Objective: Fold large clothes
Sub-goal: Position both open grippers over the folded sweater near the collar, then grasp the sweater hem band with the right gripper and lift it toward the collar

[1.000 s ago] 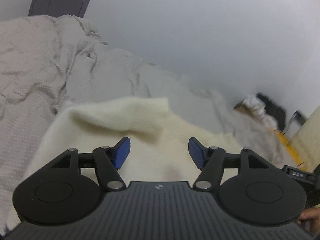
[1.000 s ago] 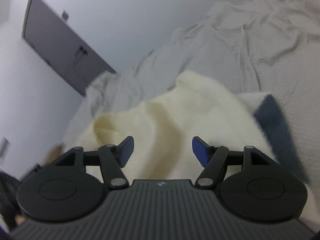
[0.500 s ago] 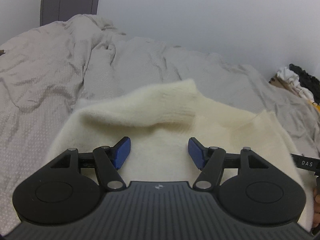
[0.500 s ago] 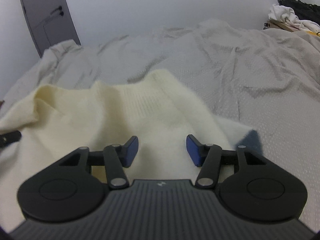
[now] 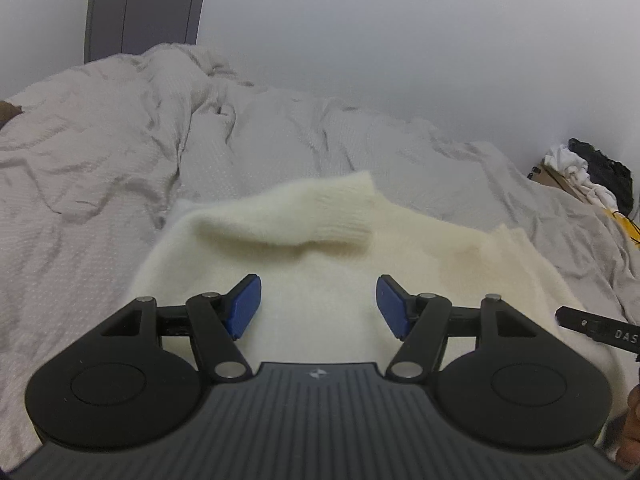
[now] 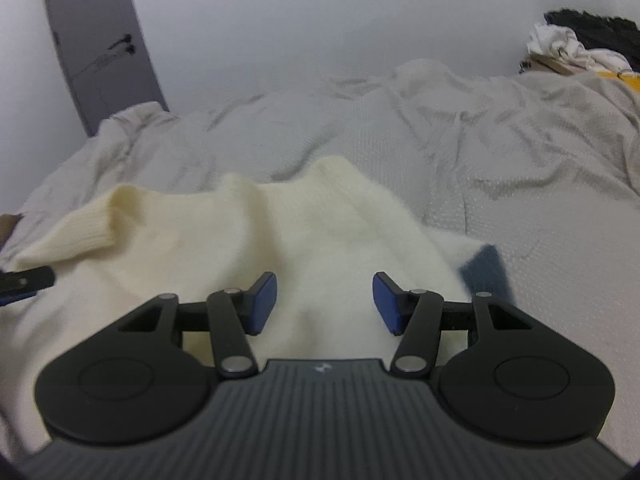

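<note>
The left gripper (image 5: 318,306) hangs with its two blue-padded fingers (image 5: 243,307) spread wide and nothing between them, just above the cream-white fuzzy knit sweater (image 5: 400,248); a small pale emblem sits on its ribbed dark body, too small to read. At the right edge of the left wrist view a black bar pokes in, printed with the white letters "DAS", the rest cut off by the frame, and a bit of the person's hand (image 5: 630,428) shows below it. The right gripper (image 6: 325,304) is likewise wide open and empty, poised over the same sweater (image 6: 224,240), and carries the same unreadable emblem. The sweater lies on the bed, spread over the rumpled beige-grey textured bedcover (image 5: 80,184), directly under both grippers. A ribbed cuff or hem is turned back across its upper part in the left wrist view, and in the right wrist view a ribbed cuff sticks out to the left while the far edge rises in soft humps. A dark blue patch (image 6: 486,272) shows at the sweater's right edge there; whether it is part of the garment I cannot tell. Beyond the sweater's far edge the bedcover runs on, creased, to the plain pale wall (image 5: 400,40), leaving open bedding on the far side and to both flanks. A grey door (image 5: 144,4) stands at the far left, and a heap of white and black clothes (image 6: 576,46) lies off the far right corner.
</note>
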`<state>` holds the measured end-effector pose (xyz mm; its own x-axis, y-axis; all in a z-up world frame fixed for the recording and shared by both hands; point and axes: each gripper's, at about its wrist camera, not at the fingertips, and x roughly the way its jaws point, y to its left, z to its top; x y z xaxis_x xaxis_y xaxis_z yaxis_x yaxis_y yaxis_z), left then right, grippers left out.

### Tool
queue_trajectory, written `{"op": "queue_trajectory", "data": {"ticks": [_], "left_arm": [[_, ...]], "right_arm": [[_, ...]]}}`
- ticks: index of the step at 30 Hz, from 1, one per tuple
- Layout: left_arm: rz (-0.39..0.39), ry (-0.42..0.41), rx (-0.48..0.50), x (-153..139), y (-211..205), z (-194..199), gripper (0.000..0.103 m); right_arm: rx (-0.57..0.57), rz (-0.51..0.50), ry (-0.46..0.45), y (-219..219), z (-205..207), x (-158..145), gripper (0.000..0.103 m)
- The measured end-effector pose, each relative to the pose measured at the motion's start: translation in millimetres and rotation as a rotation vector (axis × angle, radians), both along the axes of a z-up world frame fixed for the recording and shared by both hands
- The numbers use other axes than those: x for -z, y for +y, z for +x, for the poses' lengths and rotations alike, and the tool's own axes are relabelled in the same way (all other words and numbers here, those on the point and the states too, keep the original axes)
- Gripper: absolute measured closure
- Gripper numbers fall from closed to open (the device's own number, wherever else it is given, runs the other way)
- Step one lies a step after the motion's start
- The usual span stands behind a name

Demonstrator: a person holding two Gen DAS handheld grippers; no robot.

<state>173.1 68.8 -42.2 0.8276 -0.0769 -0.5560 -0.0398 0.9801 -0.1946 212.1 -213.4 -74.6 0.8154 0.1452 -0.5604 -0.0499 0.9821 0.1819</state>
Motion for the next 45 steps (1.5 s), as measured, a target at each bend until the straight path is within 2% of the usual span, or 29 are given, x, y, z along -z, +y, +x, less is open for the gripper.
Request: {"op": "queue_trajectory", "data": {"ticks": [5,10,17,19,21,23,25,28,31,38,43,45], "left_arm": [[-0.003,-0.023,0.017,-10,-8,-45,0.034],[0.004,-0.033,0.064,-18,-24,-87,0.034],[-0.030,-0.022,0.087,-16,-41,-135,0.034],[-0.061,0.003,0.086,-12,-42,-140,0.034],[-0.094,0.043,0.074,-6,-41,-142,0.033],[-0.136,0.077,0.064,1,-39,-139,0.032],[-0.219,0.126,0.061,9,-33,-132,0.027],[-0.347,0.169,0.027,20,-17,-125,0.023],[-0.422,0.180,0.007,24,-8,-121,0.023],[-0.511,0.216,-0.053,29,2,-122,0.022],[-0.549,0.289,-0.109,44,13,-117,0.020],[-0.592,0.300,-0.123,52,18,-114,0.020]], "right_arm": [[-0.037,0.015,-0.031,8,-45,-19,0.047],[-0.053,0.076,-0.045,12,-80,-32,0.047],[-0.063,0.132,-0.027,14,-123,-31,0.046],[-0.069,0.160,-0.005,14,-131,-26,0.042],[-0.068,0.196,0.016,14,-137,-22,0.030],[-0.065,0.233,0.040,14,-139,-17,0.023],[-0.074,0.298,0.075,14,-138,-10,0.021],[-0.071,0.433,0.149,13,-132,3,0.006],[-0.067,0.517,0.216,14,-125,16,0.007],[-0.022,0.675,0.293,10,-109,48,0.007],[0.088,0.797,0.290,-3,-100,67,0.007],[0.118,0.809,0.293,-6,-97,72,0.012]]}}
